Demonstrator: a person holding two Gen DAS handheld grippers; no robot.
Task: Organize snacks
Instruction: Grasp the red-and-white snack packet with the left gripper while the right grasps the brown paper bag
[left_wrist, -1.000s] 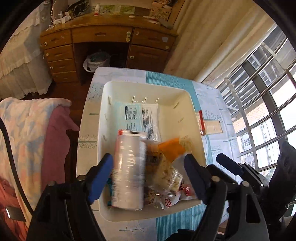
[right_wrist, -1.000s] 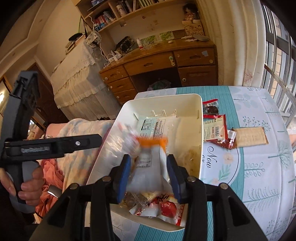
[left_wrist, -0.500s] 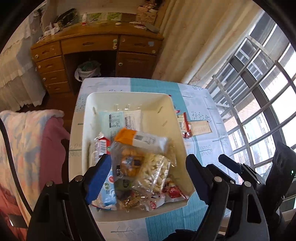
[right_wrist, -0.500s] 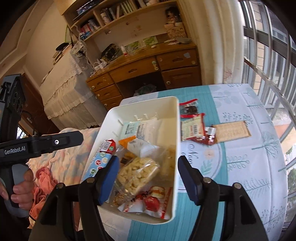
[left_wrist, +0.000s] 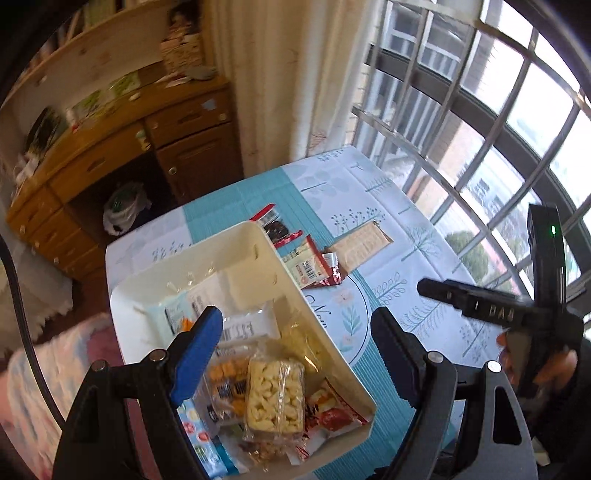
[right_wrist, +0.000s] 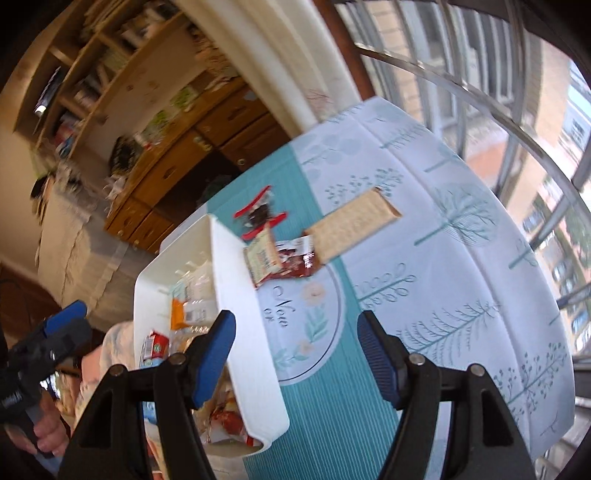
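A white bin holds several snack packets, with a clear-wrapped puffed bar on top. My left gripper hangs open over the bin's right wall, nothing between its fingers. My right gripper is open and empty above the tablecloth, just right of the bin. Loose on the cloth beyond the bin lie a tan cracker pack, a red-and-white packet and a dark packet with red edges. The same cracker pack also shows in the left wrist view.
The teal and white tablecloth runs to the table's right edge beside a barred window. A wooden desk with drawers stands behind the table. A hand holds the other tool's black handle at the right.
The left gripper's can and the right gripper's orange-topped packet went into the bin. The right jaws widened. Both grippers rolled and swung right towards the loose snacks on the cloth.
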